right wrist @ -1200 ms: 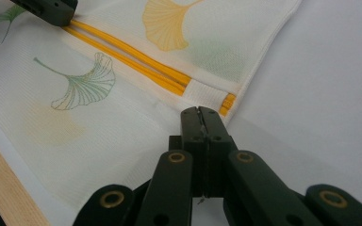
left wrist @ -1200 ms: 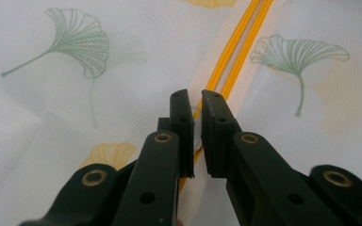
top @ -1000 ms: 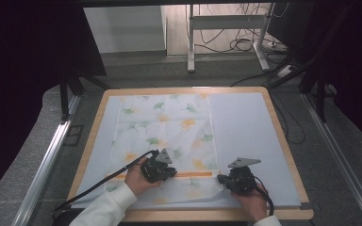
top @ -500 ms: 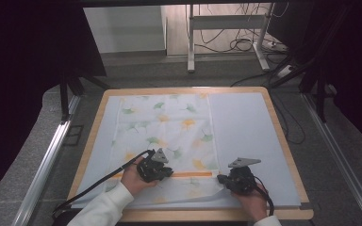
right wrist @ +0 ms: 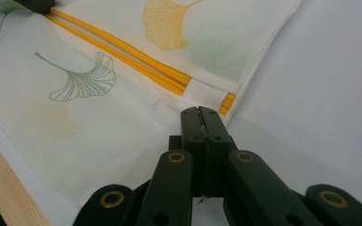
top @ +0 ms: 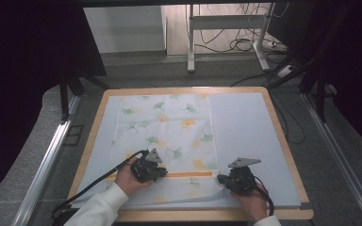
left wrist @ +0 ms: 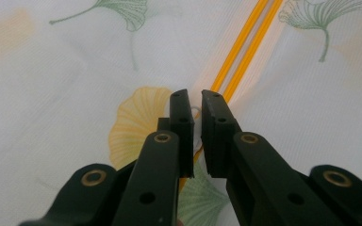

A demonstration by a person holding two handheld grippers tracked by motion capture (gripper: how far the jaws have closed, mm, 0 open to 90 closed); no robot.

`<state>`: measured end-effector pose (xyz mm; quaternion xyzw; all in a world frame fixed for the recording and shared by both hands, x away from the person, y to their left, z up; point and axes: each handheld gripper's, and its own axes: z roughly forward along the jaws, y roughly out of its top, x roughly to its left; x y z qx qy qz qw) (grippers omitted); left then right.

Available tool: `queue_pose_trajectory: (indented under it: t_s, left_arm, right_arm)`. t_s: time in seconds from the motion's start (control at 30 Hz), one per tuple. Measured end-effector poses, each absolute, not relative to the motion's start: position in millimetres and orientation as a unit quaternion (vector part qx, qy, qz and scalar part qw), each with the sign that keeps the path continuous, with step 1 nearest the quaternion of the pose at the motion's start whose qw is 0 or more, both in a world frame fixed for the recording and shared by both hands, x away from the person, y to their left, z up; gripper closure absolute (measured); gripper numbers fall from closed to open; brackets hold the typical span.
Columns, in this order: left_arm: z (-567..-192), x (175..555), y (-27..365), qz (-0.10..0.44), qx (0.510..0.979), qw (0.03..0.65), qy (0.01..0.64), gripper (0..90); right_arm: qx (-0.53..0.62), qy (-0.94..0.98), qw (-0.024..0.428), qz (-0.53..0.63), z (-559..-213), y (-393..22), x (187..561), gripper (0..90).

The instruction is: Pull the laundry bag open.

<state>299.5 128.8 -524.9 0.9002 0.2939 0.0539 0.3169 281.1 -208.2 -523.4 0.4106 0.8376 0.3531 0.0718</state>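
The bare white mat [top: 245, 132] right of the laundry bag [top: 169, 132] lies open, with nothing standing in the way.

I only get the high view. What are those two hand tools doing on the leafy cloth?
Observer: The cloth is a mesh bag. The right gripper has its fingers shut on the fabric, just short of the end of the orange zipper.
Operator: And the left one?
Observer: The left gripper sits right on the zipper line, its fingers nearly together on what looks like the small pale pull.
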Motion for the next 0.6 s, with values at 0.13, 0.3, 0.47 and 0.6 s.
queue_pose_trajectory:
  t_s: [0.13,0.3,0.47,0.6]
  left_arm:
    - [-524.9,298.0,134.9,0.056,0.900,0.314,0.297,84.5]
    - [-524.7,296.5,139.3,0.059,0.900,0.313,0.298,84.5]
    - [-524.5,295.5,141.7,0.060,0.900,0.311,0.299,84.5]
    - [-524.6,295.0,147.9,0.060,0.899,0.308,0.304,84.5]
  right_arm:
    - [0.410,0.838,0.072,0.353,-523.4,-208.1,281.2,89.4]
    - [0.410,0.838,0.072,0.353,-523.3,-208.1,281.1,89.4]
    - [0.410,0.838,0.072,0.353,-523.3,-208.1,281.1,89.4]
    - [0.410,0.838,0.072,0.353,-523.3,-208.0,281.1,89.4]
